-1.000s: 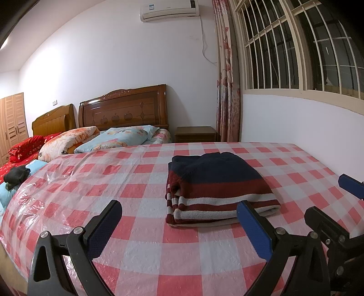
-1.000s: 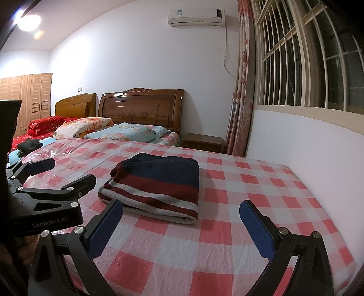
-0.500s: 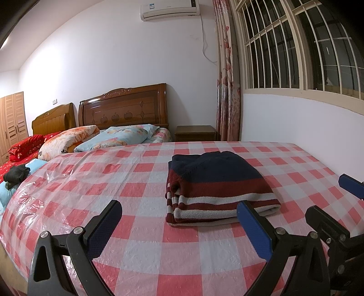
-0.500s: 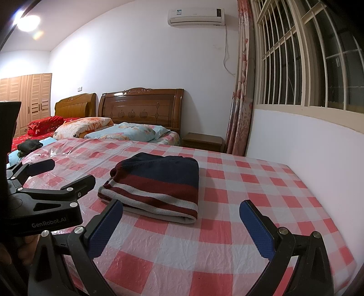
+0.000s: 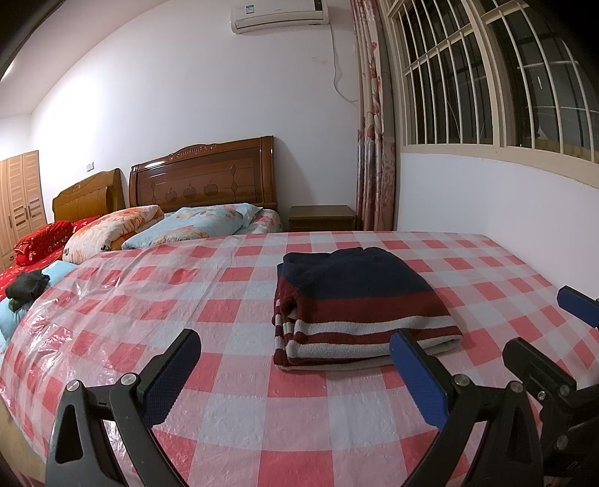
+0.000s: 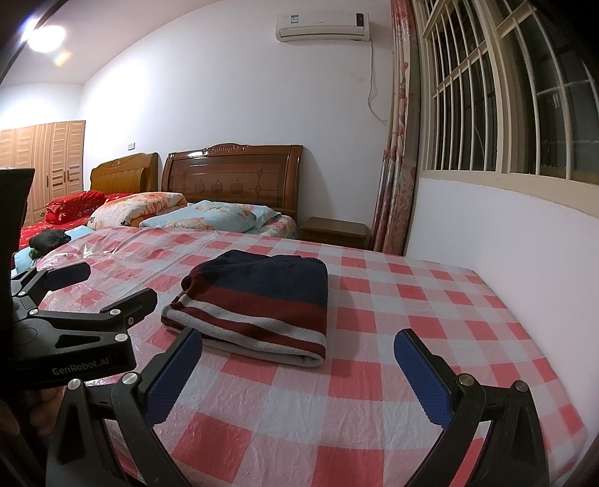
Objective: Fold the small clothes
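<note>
Sweater (image 5: 359, 307), folded into a neat rectangle, navy on top with dark red and pale stripes toward the near edge, lying flat on the bed's checked cover (image 5: 209, 329) just past centre, at about 1 o'clock from the left hand-held gripper (image 5: 295, 367) and 11 o'clock from the right hand-held gripper (image 6: 299, 369).

Far left, at 9 o'clock in the left wrist view: wooden wardrobe (image 5: 20, 202), red bedding (image 5: 41, 241), small dark bundle (image 5: 26, 284) on light blue fabric. Moving right, at 10 to 11 o'clock: two wooden headboards (image 5: 202, 176), orange floral pillow (image 5: 112, 232) and blue floral pillow (image 5: 198, 224) behind the cover's far edge.

At 6 o'clock, left hand-held gripper held low over the near edge of the cover, fingers (image 5: 417, 376) spread wide apart, gripping nothing, clear of the sweater. Right hand-held gripper likewise spread wide, empty, its left finger (image 6: 174, 369) just short of the sweater's near corner; contact hard to judge.

At 12 o'clock: white air conditioner (image 5: 279, 15) high on the wall. At 1 o'clock: small bedside cabinet (image 5: 322, 217), then floral curtain (image 5: 374, 123). At 2 to 3 o'clock: barred window (image 5: 486, 71), dark outside, above a white wall running along the bed's right side.
</note>
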Action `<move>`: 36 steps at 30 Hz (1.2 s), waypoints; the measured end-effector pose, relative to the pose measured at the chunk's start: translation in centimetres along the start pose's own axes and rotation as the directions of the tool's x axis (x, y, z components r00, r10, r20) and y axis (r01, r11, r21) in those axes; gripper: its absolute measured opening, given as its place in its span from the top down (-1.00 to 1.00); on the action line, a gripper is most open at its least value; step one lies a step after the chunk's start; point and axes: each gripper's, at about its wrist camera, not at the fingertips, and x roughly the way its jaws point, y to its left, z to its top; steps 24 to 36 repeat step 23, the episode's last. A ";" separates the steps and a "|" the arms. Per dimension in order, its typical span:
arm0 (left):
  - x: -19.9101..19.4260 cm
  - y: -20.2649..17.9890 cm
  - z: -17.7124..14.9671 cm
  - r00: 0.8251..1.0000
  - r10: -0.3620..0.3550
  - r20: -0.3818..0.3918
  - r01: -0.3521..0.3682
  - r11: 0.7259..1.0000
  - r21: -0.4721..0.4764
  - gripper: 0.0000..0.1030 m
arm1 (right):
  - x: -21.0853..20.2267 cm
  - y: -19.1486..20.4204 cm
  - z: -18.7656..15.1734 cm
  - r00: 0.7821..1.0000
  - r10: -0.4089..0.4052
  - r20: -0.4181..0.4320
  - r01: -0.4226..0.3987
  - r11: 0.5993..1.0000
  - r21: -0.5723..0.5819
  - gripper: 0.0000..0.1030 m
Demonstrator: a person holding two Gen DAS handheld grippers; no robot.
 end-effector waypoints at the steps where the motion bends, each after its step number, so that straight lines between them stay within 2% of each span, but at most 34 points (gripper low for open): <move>1: 0.0 0.0 0.0 1.000 0.000 0.000 0.000 1.000 0.000 -0.99 | 0.0 0.0 0.0 1.000 0.000 0.000 0.000 1.000 0.000 -1.00; 36: -0.2 0.5 -0.4 1.000 0.015 -0.002 -0.015 1.000 -0.005 -1.00 | -0.1 0.2 0.0 1.000 0.001 -0.006 -0.001 1.000 0.003 -1.00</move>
